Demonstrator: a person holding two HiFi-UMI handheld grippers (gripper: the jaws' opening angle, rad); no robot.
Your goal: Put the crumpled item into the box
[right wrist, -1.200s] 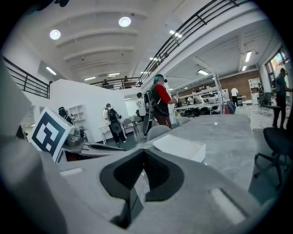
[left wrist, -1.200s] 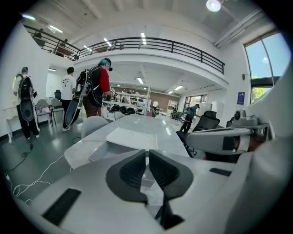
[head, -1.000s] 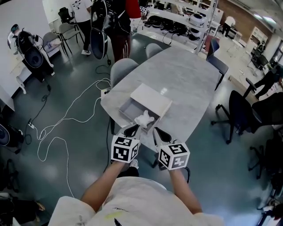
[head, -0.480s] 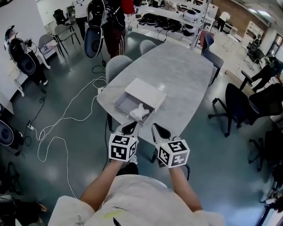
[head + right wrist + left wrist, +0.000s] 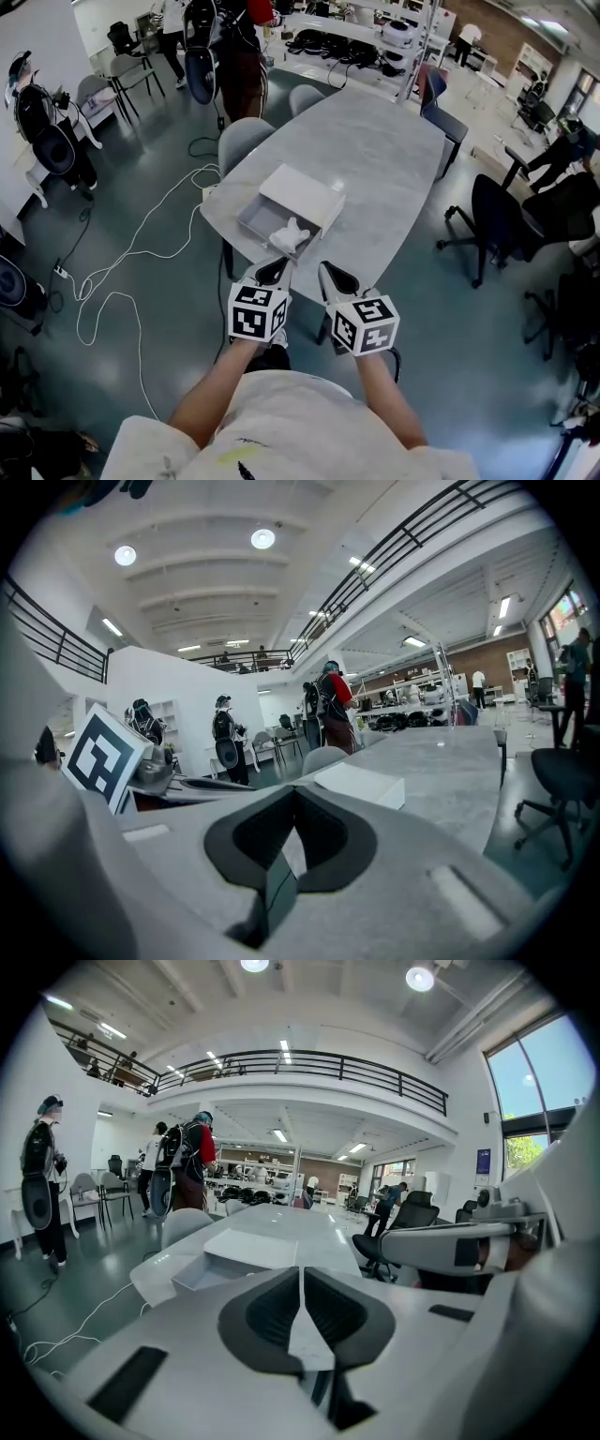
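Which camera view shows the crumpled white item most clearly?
The head view. It looks down on the crumpled item, which lies at the near end of the open box on the table. The left gripper view shows the box, but I cannot find the item there. The right gripper view shows only the covered part of the box.

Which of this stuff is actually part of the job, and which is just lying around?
Part of the job:
- crumpled white item
- white box
- left gripper and right gripper, both shut

Just lying about:
- office chair
- white cable on the floor
- people in the background
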